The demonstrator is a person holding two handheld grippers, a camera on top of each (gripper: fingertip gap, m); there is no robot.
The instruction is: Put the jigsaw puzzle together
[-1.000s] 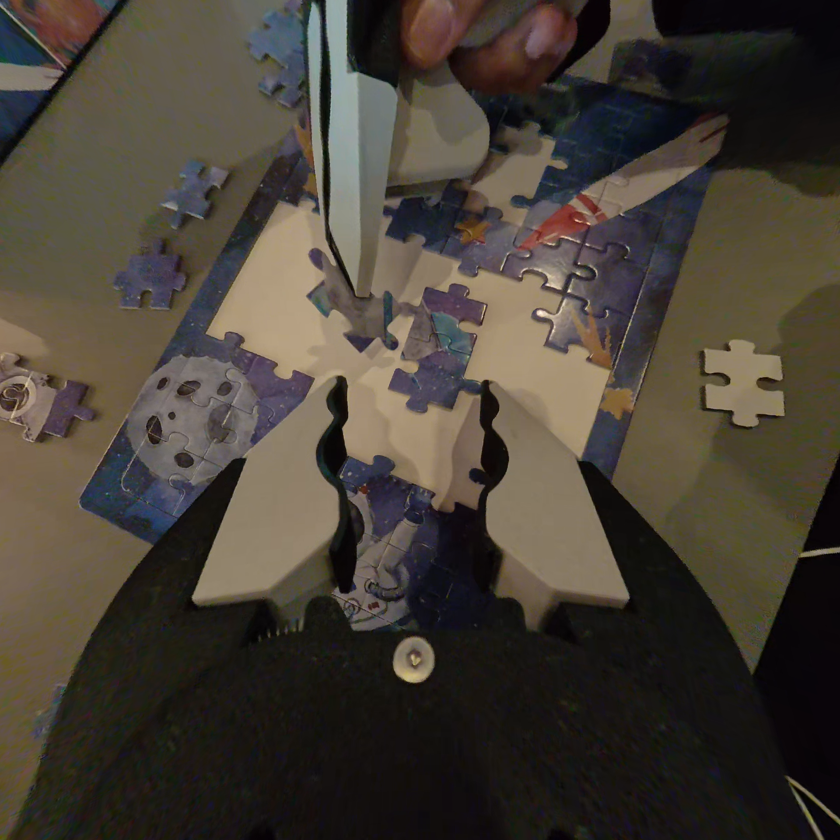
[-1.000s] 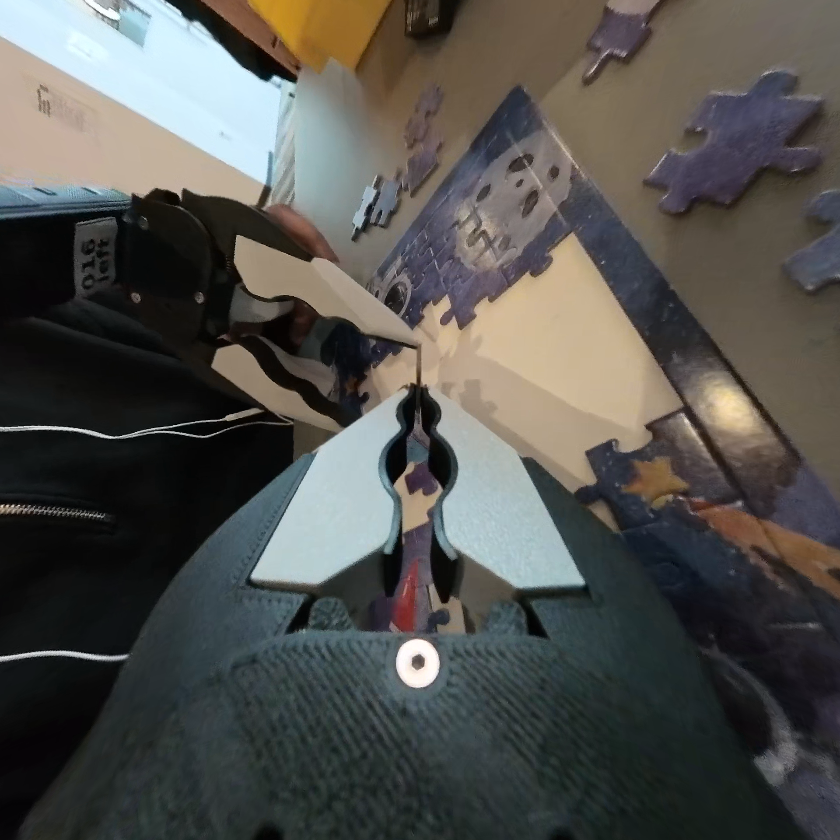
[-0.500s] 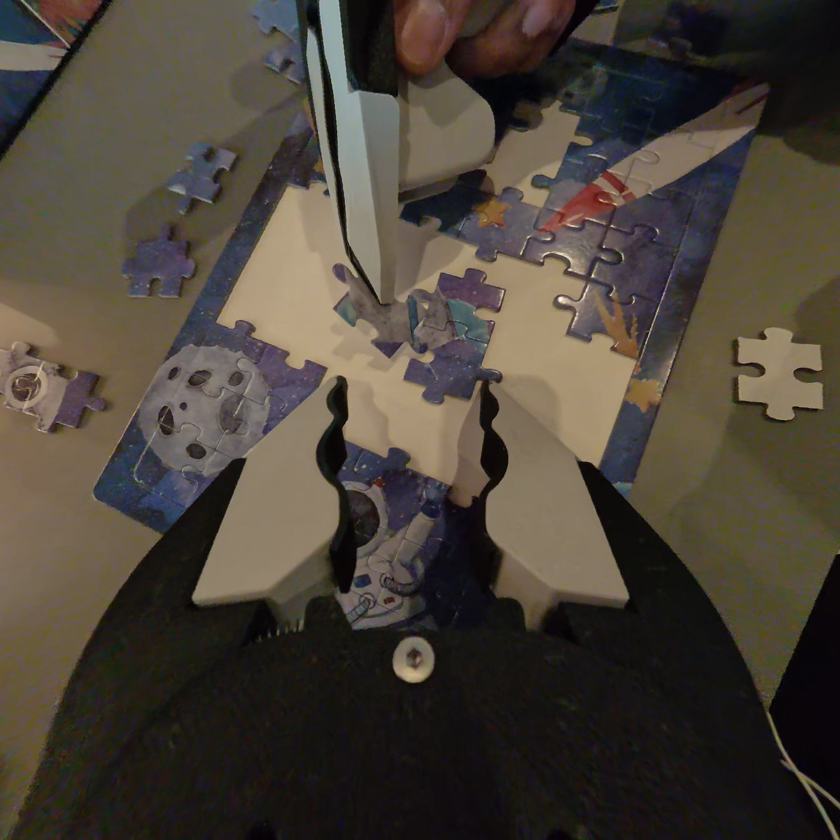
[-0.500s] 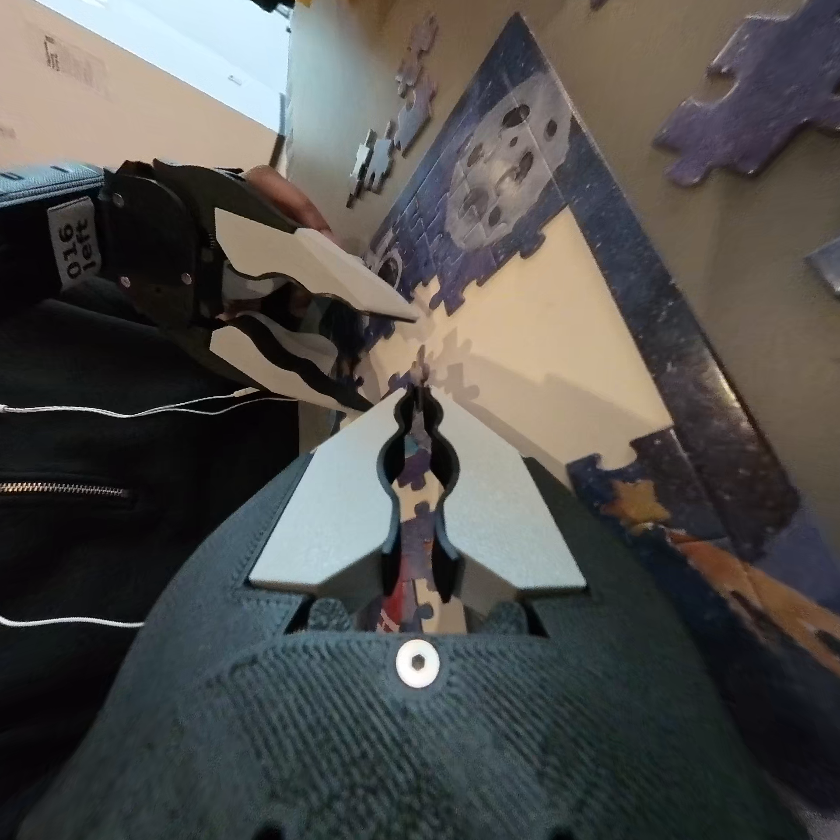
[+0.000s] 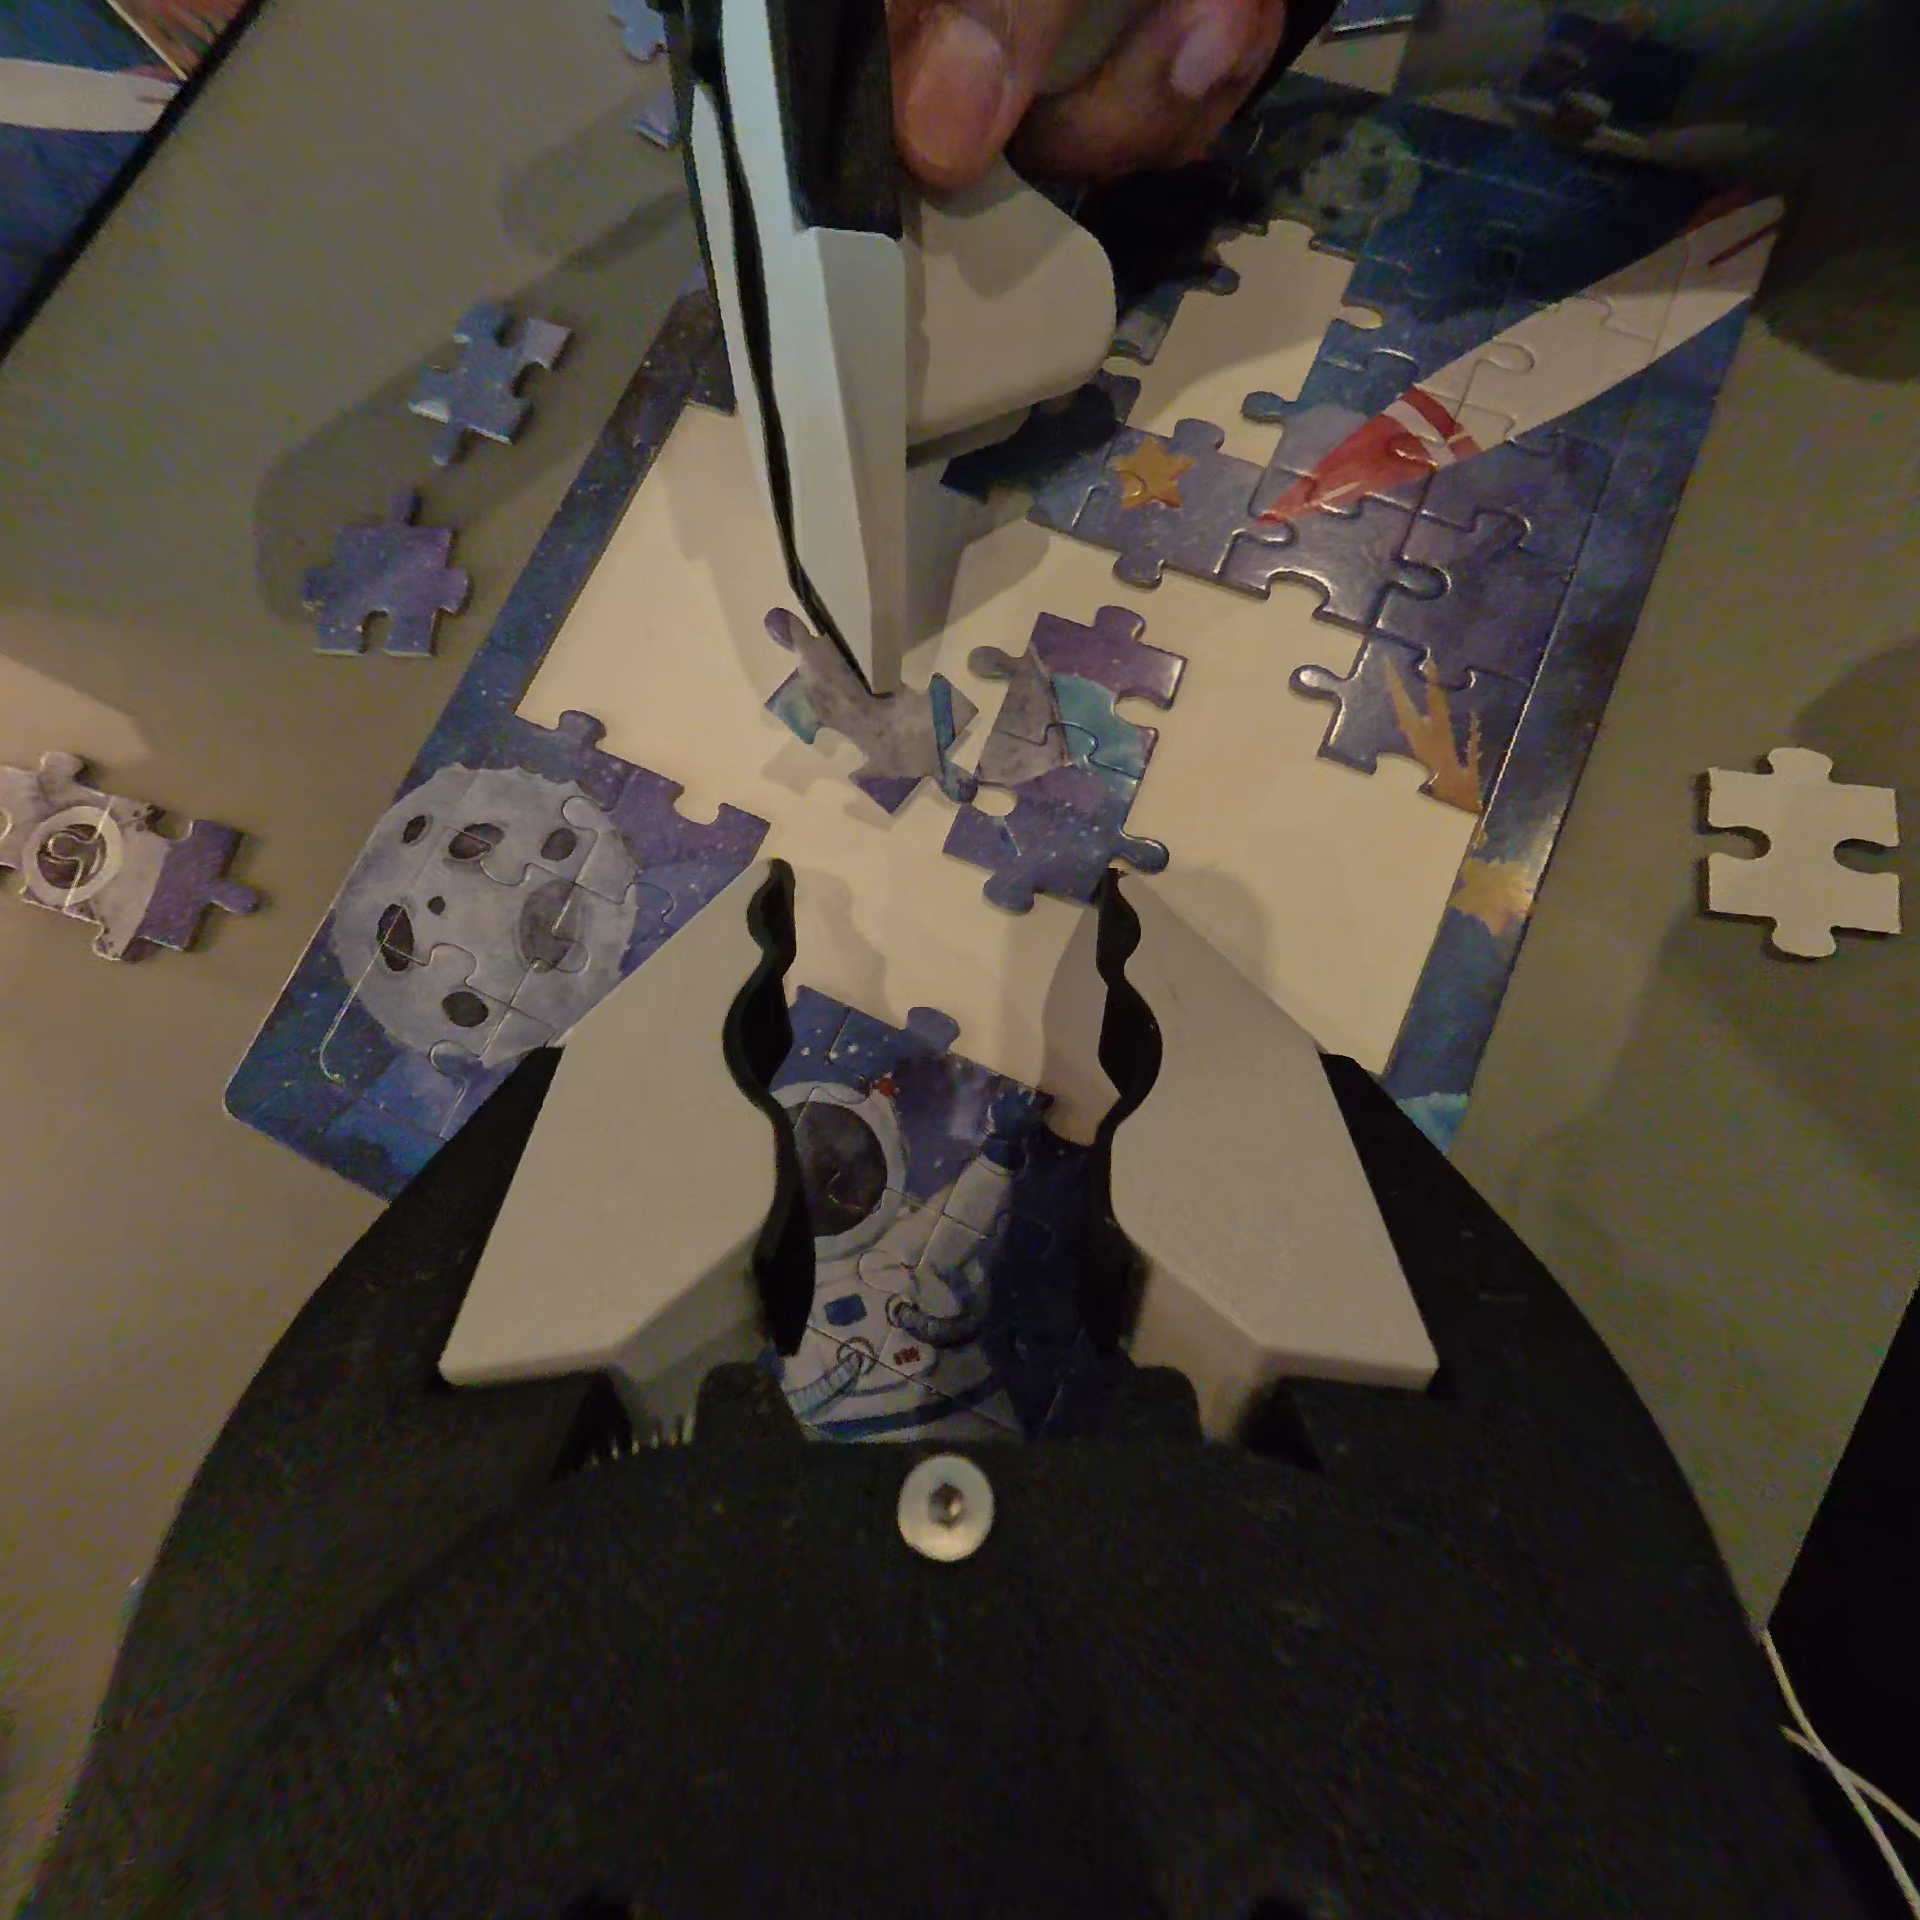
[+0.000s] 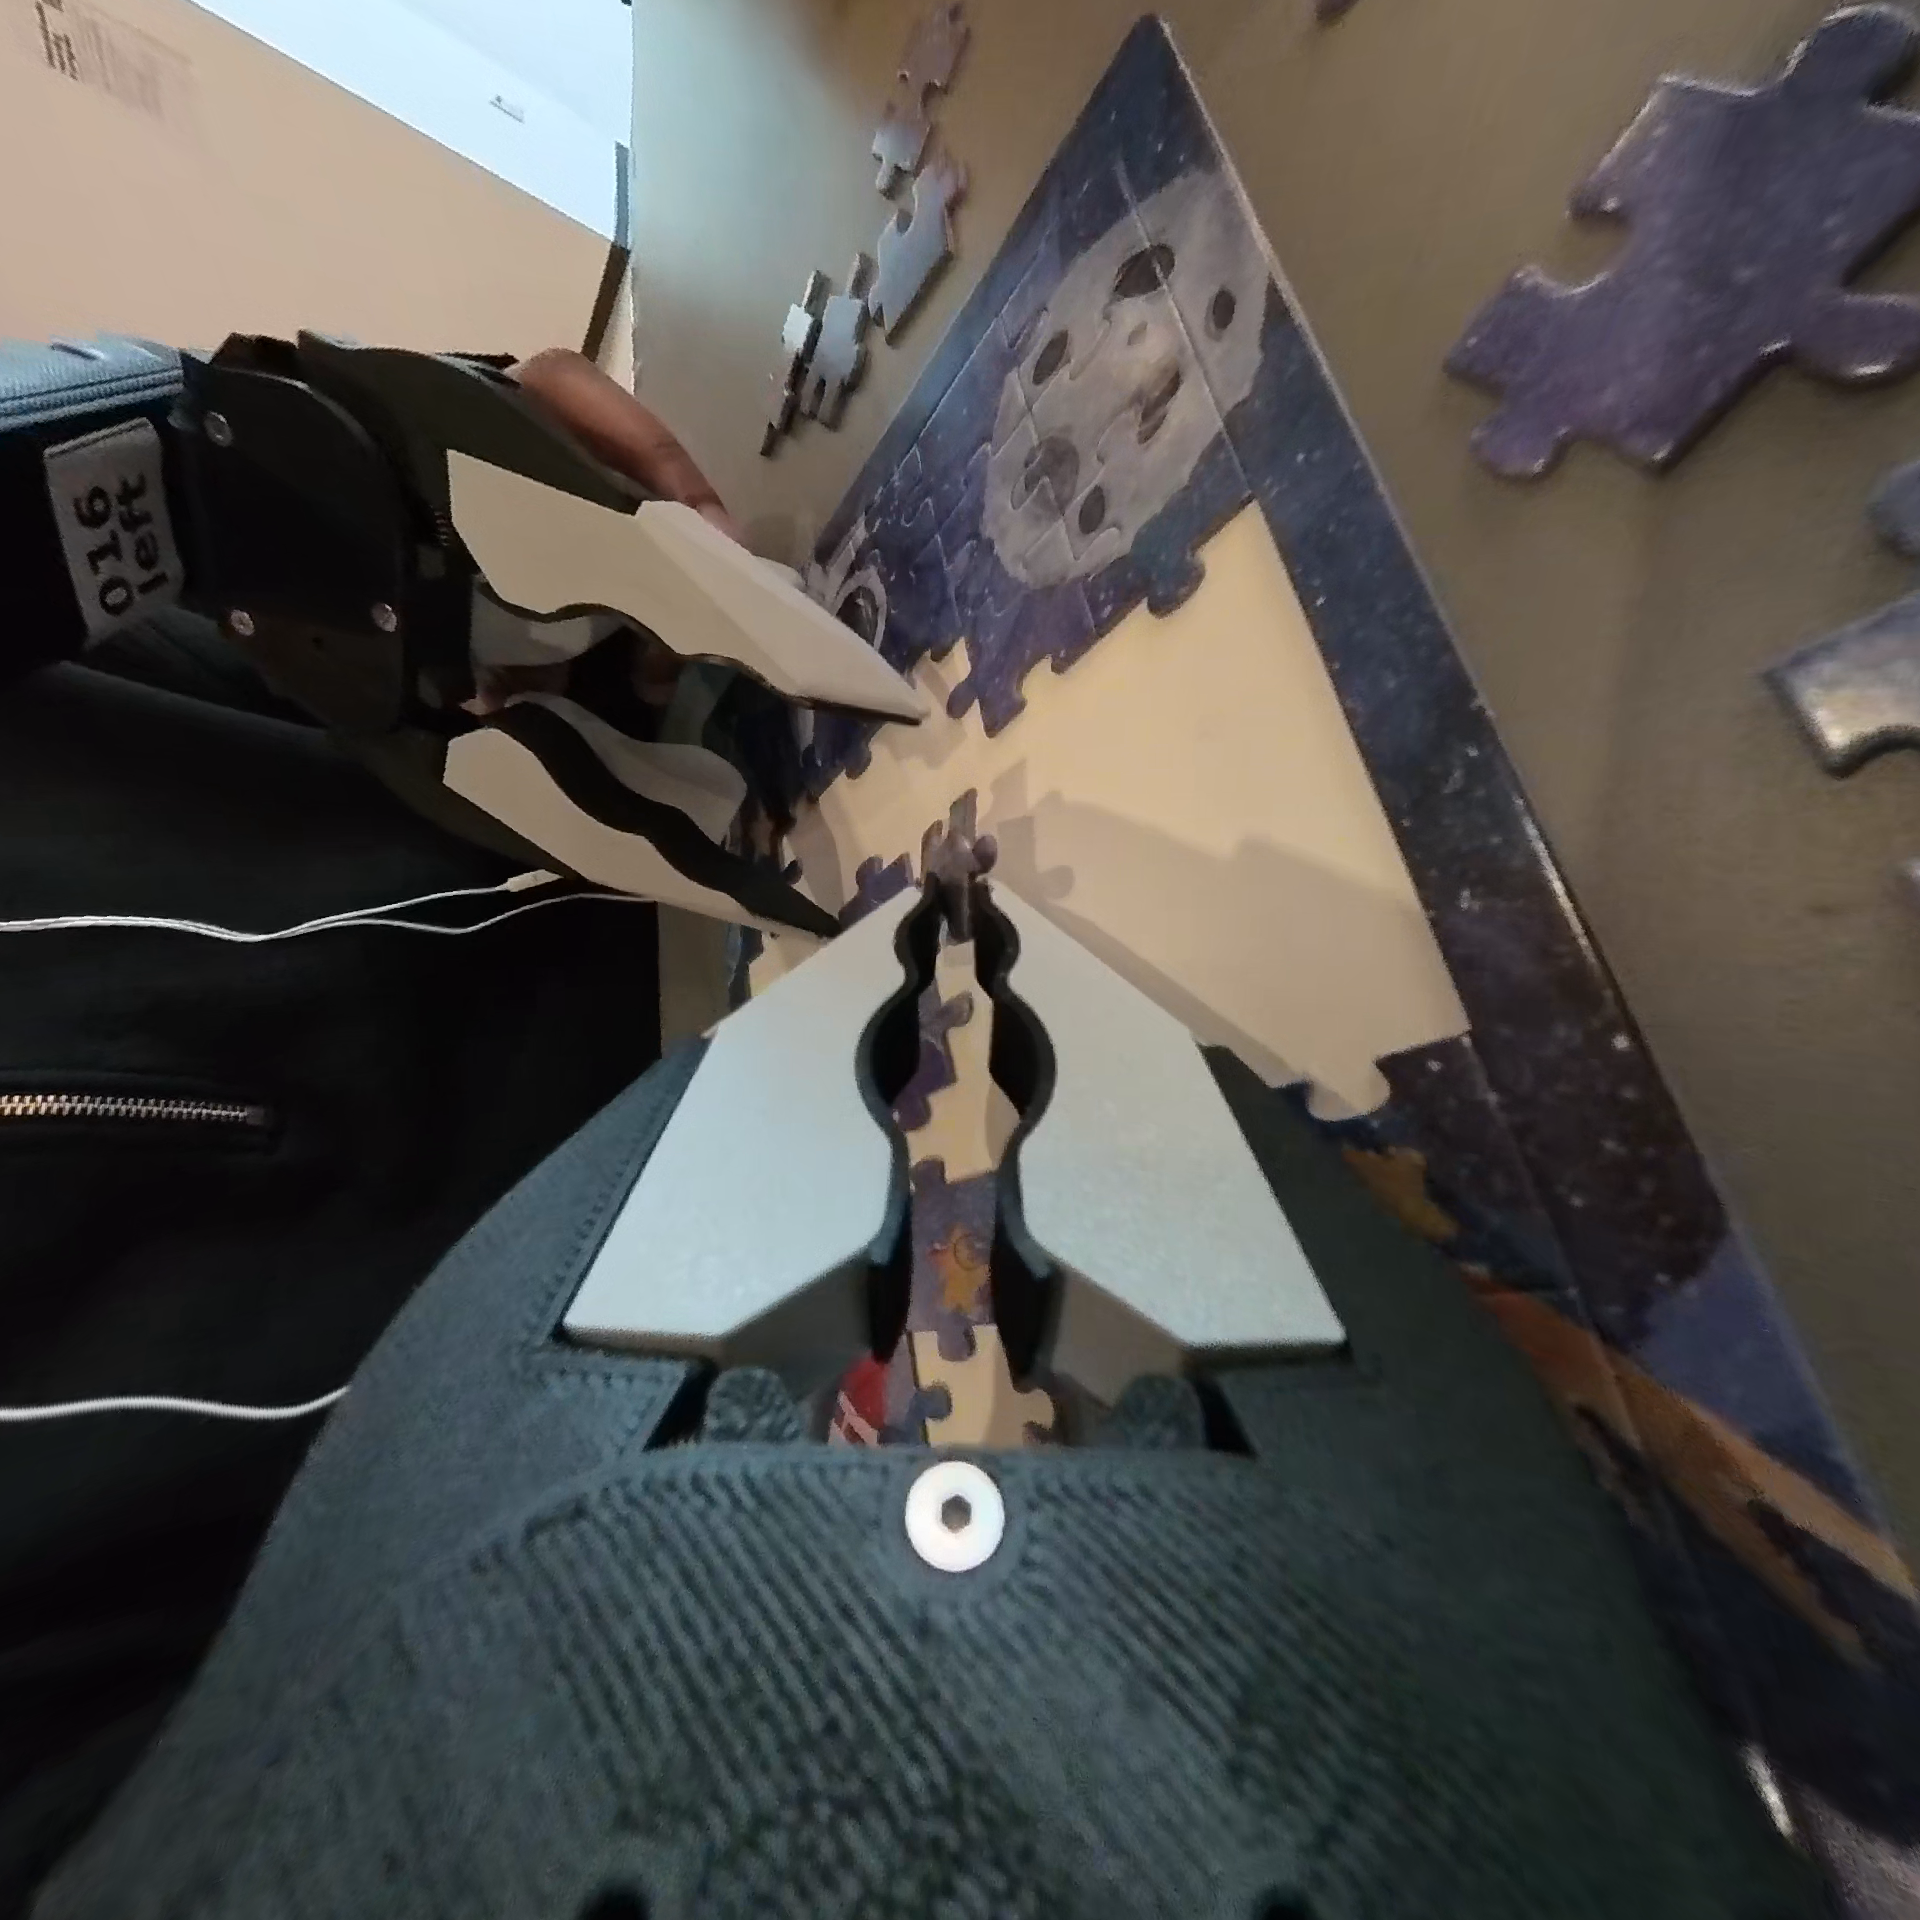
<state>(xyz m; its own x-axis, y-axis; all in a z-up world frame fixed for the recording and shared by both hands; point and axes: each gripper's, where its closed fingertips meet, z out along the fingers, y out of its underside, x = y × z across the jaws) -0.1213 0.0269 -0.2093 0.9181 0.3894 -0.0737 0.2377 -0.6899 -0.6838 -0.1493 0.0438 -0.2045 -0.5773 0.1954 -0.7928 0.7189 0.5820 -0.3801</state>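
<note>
Right gripper [image 5: 878,681]: clenched on a grey-blue loose piece [image 5: 868,717], tips down on the cream tray bed [image 5: 1278,894].
Left gripper [image 5: 940,904]: jaws released, empty, hovering over the astronaut section [image 5: 883,1174].
Change: over the last second the held piece slid toward the small joined cluster [image 5: 1070,769]; it was now touching or slightly overlapping its left edge, not locked.
Puzzle: frame [image 6: 1455,748], moon corner [image 5: 488,894] and rocket area [image 5: 1392,457] assembled; centre bare.
Meaning: likely final alignment before pressing in.
Spare pieces: several lay on the table [image 5: 1662,1195].
</note>
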